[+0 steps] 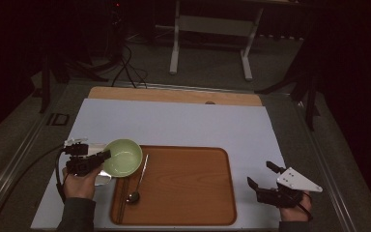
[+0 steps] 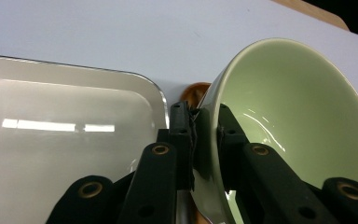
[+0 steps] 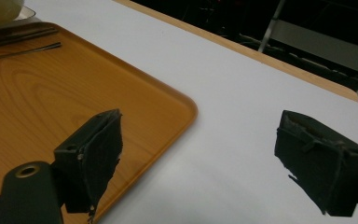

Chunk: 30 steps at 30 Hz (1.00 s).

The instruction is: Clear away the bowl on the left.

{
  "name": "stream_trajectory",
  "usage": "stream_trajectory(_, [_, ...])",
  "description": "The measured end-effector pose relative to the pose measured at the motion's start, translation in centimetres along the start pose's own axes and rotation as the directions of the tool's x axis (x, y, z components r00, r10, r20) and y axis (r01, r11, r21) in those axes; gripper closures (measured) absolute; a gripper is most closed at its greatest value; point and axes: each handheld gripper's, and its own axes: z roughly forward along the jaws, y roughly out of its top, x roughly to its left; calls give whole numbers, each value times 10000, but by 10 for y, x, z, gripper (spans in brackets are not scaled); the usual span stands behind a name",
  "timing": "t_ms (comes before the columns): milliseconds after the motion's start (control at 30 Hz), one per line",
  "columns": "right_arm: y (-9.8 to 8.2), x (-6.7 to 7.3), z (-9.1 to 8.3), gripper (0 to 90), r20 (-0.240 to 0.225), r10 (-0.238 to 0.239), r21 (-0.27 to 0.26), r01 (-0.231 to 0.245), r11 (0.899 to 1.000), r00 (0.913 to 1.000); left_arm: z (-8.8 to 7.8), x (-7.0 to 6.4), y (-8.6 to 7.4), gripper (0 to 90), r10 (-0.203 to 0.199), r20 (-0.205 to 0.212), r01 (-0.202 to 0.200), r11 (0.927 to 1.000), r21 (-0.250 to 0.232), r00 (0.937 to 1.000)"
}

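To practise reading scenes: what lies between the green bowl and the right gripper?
In the high view, the wooden tray and bare white mat lie between the green bowl and right gripper.

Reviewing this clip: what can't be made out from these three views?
- White tray: high view, left tool and hand cover most of it; left gripper view, cut by left edge.
- Green bowl underside: hidden in both views, so whether it rests on anything can't be told.
- Chopsticks: high view, too dim and thin to count.
- Spoon: right gripper view, cut off at the edge.
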Motion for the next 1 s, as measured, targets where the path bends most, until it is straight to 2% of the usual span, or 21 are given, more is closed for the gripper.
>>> stream_trajectory(300, [0, 0, 0, 144, -10, -1, 1, 1, 10000, 10000, 8, -15, -4, 820, 328, 273, -334, 9992, 219, 9991])
stream_trajectory(567, [0, 0, 0, 145, -8, 4, 11, -4, 10000, 10000, 19, -32, -11, 820, 727, 562, -759, 9954, 579, 9958])
stream_trajectory(767, [0, 0, 0, 144, -3, -8, 6, 8, 10000, 10000, 25, -44, -16, 820, 1066, 767, -1131, 9899, 860, 9913])
stream_trajectory(1000, [0, 0, 0, 145, -9, 9, 19, -9, 10000, 10000, 34, -58, -24, 819, 1405, 1170, -1537, 9817, 1127, 9831])
